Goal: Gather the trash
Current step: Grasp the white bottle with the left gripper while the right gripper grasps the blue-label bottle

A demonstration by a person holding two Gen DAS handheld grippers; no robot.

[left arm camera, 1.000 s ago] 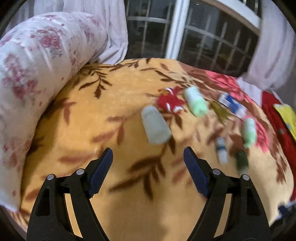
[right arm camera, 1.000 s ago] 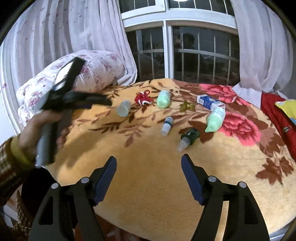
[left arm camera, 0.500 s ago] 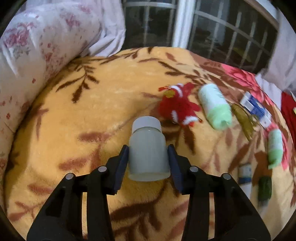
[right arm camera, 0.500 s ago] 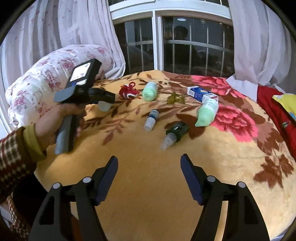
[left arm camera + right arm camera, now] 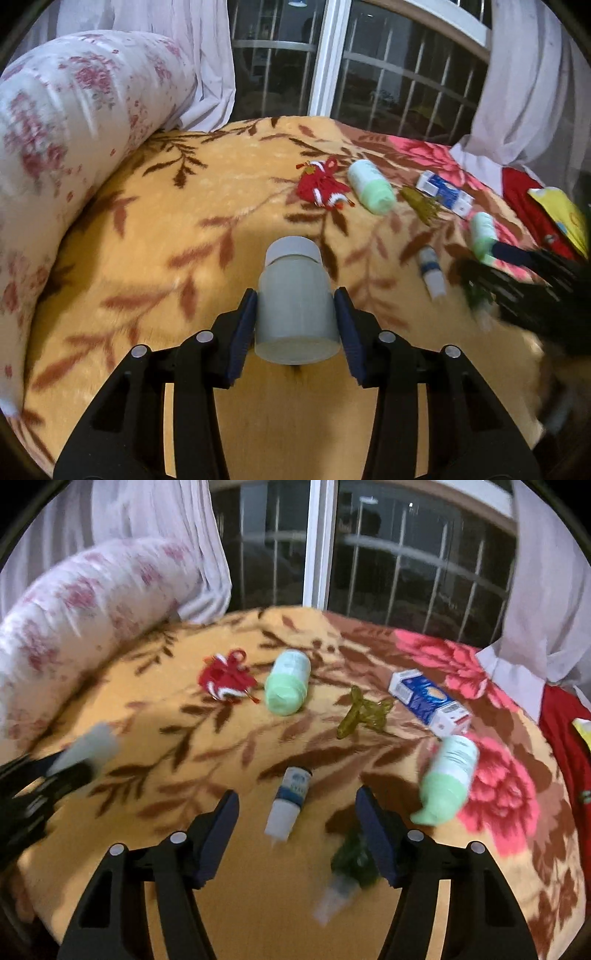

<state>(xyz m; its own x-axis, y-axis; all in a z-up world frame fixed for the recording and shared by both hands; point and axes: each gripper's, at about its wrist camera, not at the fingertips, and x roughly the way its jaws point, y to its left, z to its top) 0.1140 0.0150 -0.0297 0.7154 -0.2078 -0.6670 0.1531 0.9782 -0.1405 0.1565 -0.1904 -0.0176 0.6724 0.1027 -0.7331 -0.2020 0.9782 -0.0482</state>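
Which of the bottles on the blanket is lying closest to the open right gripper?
The small white bottle with the blue label, lying just ahead of the right gripper. The two pale green bottles lie farther off.

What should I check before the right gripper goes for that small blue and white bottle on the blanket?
1. Right gripper open: ok, jaws wide apart.
2. Small blue and white bottle lined up between the fingers: ok, roughly centred.
3. Neighbours out of the way: not ok, the dark green bottle lies by the right finger.
4. Left gripper secure on the grey jar: ok, pads press both sides.
5. Left gripper away from the approach path: ok, far off to the left.
6. Trash container located: cannot tell, none in view.
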